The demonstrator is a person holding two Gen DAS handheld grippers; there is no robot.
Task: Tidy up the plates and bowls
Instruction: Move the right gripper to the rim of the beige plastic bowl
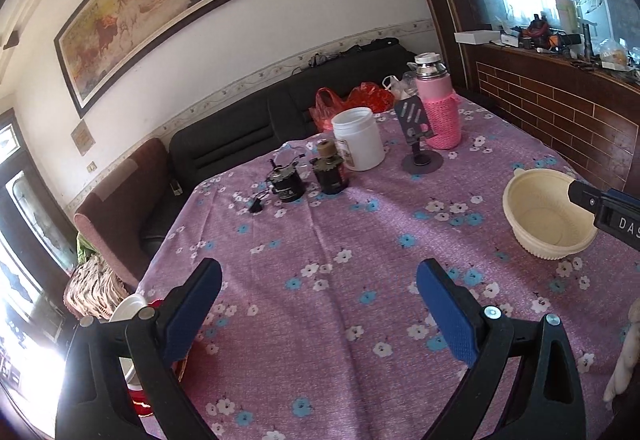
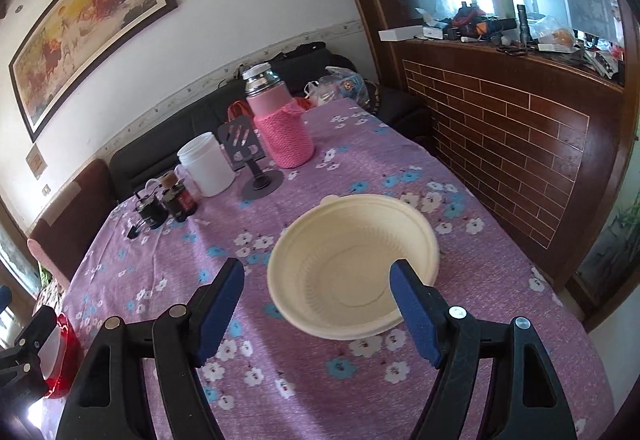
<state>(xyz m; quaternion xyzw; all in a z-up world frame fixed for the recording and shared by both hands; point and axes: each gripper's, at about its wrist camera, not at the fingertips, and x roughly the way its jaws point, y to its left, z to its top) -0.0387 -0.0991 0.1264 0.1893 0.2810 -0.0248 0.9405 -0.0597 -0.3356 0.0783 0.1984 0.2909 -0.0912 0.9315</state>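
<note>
Though partly hidden, cream bowl (image 1: 540, 208) (rim occluded)

Cream bowl (image 2: 352, 264) upright, empty, on floral tablecloth (image 2: 460, 380)

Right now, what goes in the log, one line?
left gripper: open, empty | right gripper: open, at cream bowl, no grip | bowl: upright on flowered tablecloth

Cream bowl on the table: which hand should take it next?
Right. The right gripper is open and aimed at the cream bowl, one of its fingers already over the rim. The left gripper faces bare tablecloth.
</note>
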